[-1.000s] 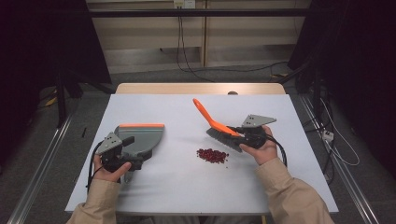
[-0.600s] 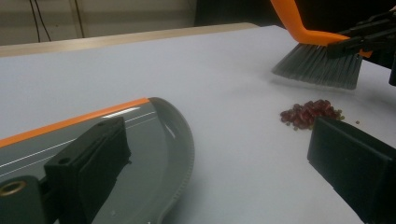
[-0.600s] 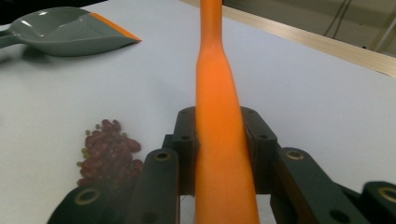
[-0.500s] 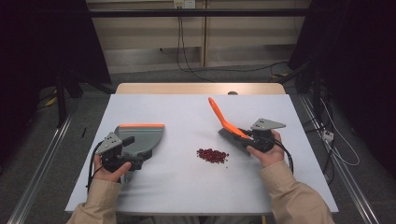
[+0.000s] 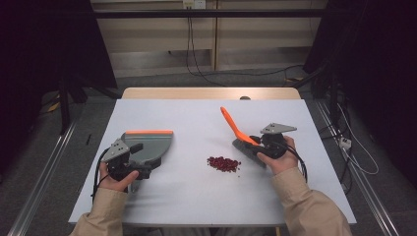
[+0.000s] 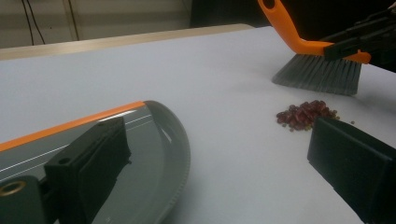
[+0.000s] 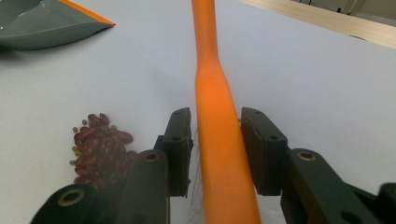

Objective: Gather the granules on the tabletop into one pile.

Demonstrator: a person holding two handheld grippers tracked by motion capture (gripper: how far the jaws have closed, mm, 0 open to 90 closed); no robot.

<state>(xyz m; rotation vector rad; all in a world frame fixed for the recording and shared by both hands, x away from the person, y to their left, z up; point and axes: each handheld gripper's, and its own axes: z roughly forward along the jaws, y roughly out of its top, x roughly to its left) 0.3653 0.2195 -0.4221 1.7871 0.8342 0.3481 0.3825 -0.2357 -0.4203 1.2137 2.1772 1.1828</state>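
A brush with an orange handle [image 5: 230, 123] [image 7: 212, 93] stands on its grey bristles [image 6: 317, 74] on the white table, just right of a small pile of red beans [image 5: 223, 163] [image 6: 306, 114] [image 7: 100, 144]. My right gripper [image 5: 255, 142] [image 7: 218, 116] straddles the handle low down. Its jaws have just been opening, and a thin gap shows on each side of the handle. My left gripper [image 5: 145, 158] [image 6: 217, 140] rests at the grey dustpan with an orange lip [image 5: 155, 142] [image 6: 159, 135] [image 7: 42, 21], jaws wide apart, one jaw over the pan.
The white table top [image 5: 196, 196] has bare room in front of and behind the beans. A wooden edge [image 5: 211, 93] runs along the far side. Cables [image 5: 196, 49] hang at the back, and dark floor rails flank the table.
The brush and my right gripper have shifted right, away from the beans, with the handle standing more upright. The left hand and the dustpan have kept still.
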